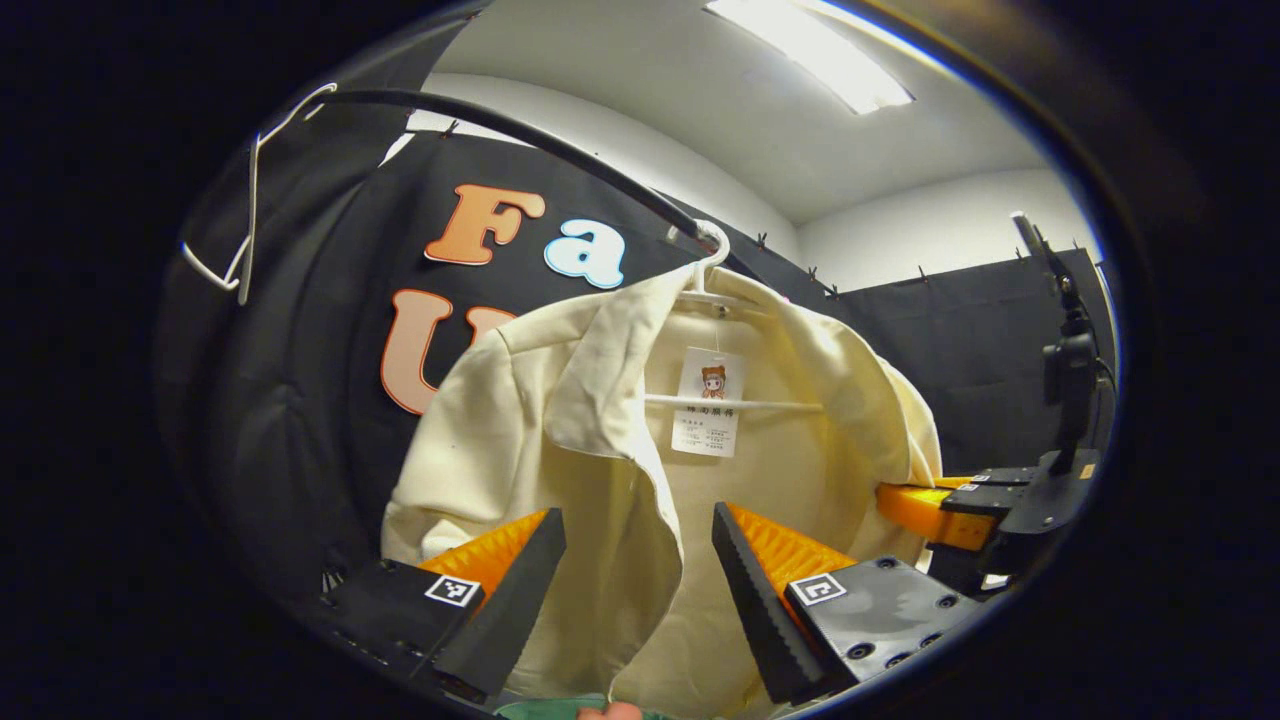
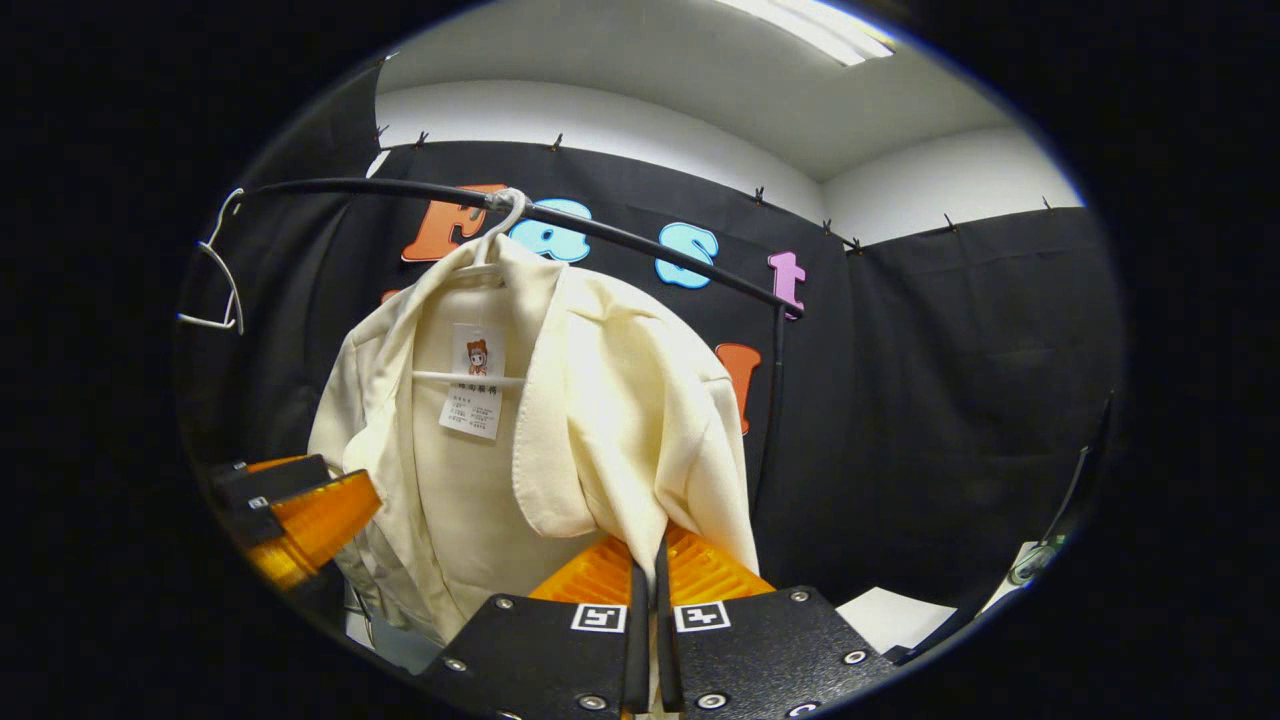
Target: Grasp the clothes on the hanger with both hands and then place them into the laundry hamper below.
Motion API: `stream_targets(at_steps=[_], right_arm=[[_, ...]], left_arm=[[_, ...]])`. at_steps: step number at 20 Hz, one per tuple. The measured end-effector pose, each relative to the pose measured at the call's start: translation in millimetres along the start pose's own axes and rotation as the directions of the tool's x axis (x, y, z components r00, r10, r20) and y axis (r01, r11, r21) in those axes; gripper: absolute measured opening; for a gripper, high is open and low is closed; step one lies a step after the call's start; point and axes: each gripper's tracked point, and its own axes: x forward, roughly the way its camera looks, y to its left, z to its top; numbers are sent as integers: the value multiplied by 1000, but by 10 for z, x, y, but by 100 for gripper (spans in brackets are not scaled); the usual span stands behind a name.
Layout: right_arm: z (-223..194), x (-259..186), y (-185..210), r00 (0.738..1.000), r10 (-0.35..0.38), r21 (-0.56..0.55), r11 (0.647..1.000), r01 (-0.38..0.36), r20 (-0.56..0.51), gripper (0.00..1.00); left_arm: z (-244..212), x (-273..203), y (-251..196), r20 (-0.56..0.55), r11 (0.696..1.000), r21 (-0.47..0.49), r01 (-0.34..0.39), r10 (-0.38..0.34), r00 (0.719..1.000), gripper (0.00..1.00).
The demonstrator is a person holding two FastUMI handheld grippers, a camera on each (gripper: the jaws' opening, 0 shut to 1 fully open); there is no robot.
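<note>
So the cream jacket [image 1: 600, 420] is on its white hanger [image 1: 712, 262], hooked over the black curved rail [image 1: 520, 135], sitting right in the middle of the left gripper view with its front hanging open and the label [image 1: 708, 402] on the inside back showing. The left hand-held gripper [image 1: 638, 560] is at the bottom of that frame with its two fingers spread well apart, the jacket's front edge hanging down between them, and I can't see either finger pressing on the fabric. Over at the right edge of that same view you can spot the right hand-held gripper [image 1: 930, 512], orange and black, up against the jacket's far side. In the right gripper view the jacket [image 2: 600, 400] sits centre-left, and the right hand-held gripper [image 2: 650, 600] at the bottom has its fingers closed tight together with a strip of the jacket's lower edge pinched in between. The left hand-held gripper [image 2: 300, 515] shows at the lower left of that frame beside the jacket's other side. There's also an empty white hanger [image 2: 215, 275] at the upper left end of the rail [image 2: 640, 245].
</note>
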Motion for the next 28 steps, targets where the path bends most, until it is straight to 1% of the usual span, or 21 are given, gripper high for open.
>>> stream_targets(at_steps=[1, 3, 4, 5, 6, 7, 8, 10, 11, 12, 13, 14, 15, 16, 17, 19, 20, 22, 23, 26, 28], right_arm=[[36, -22, -10, 1000, 1, 1, 1000, -1, 5, 3], [69, -66, -18, 1000, 1, -5, 1000, -1, 12, 3], [79, -81, -2, 1000, 4, -6, 1000, -4, 15, 3], [80, -97, 28, 1000, 10, -7, 1000, -9, 17, 3], [75, -113, 51, 1000, 16, -10, 1000, -16, 17, 3], [72, -123, 64, 1000, 20, -13, 1000, -20, 17, 3], [89, -124, 82, 999, 25, -12, 1000, -25, 20, 3], [114, -134, 108, 999, 29, -1, 1000, -29, 26, 3], [116, -138, 115, 999, 28, 5, 1000, -29, 28, 3], [117, -137, 106, 999, 27, 8, 1000, -27, 31, 3], [115, -136, 99, 999, 25, 9, 1000, -26, 33, 3], [108, -137, 88, 999, 23, 10, 1000, -23, 35, 3], [95, -133, 91, 999, 24, 13, 1000, -24, 36, 3], [92, -137, 95, 999, 24, 18, 1000, -24, 38, 4], [89, -140, 88, 999, 13, 20, 1000, -14, 41, 3], [118, -174, 21, 998, -20, 2, 1000, 19, 58, 3], [130, -196, 10, 997, -29, -6, 1000, 29, 65, 2], [180, -238, 13, 996, -32, 7, 999, 32, 84, 1], [206, -255, -7, 994, -40, 23, 999, 38, 99, 2], [271, -328, -132, 988, -76, 53, 996, 69, 138, 1], [344, -350, -222, 981, -93, 38, 995, 88, 170, 1]], left_arm=[[-74, 123, 6, 0, 1000, 8, -13, 13, 1000, 96], [-296, 333, 108, -31, 997, 38, -67, 69, 997, 96], [-356, 390, 213, -33, 993, 58, -100, 102, 994, 97], [-385, 446, 345, -19, 987, 85, -135, 137, 990, 100], [-422, 497, 485, -19, 980, 114, -164, 167, 986, 97], [-447, 508, 600, -20, 974, 136, -179, 183, 983, 97], [-424, 519, 729, -17, 969, 150, -196, 201, 980, 100], [-337, 424, 947, -6, 960, 169, -224, 229, 973, 58], [-295, 405, 1020, -3, 960, 169, -224, 228, 974, 37], [-237, 356, 1052, 0, 962, 169, -215, 218, 976, 36], [-181, 319, 1147, 9, 959, 176, -223, 225, 974, 37], [-110, 252, 1252, 22, 945, 197, -260, 261, 965, 34], [-57, 214, 1289, 26, 944, 206, -258, 258, 966, 13], [-40, 179, 1283, 18, 946, 213, -244, 246, 969, 14], [5, 148, 1276, 14, 948, 212, -236, 238, 971, 12], [141, 98, 1272, 30, 944, 230, -237, 237, 971, 12], [229, 42, 1306, 54, 932, 256, -257, 252, 966, 12], [405, -47, 1412, 108, 893, 315, -321, 303, 947, 14], [433, -60, 1420, 111, 885, 333, -325, 306, 946, 13], [532, -92, 1436, 123, 881, 350, -320, 295, 947, 12], [638, -107, 1467, 137, 879, 356, -317, 287, 948, 12]])
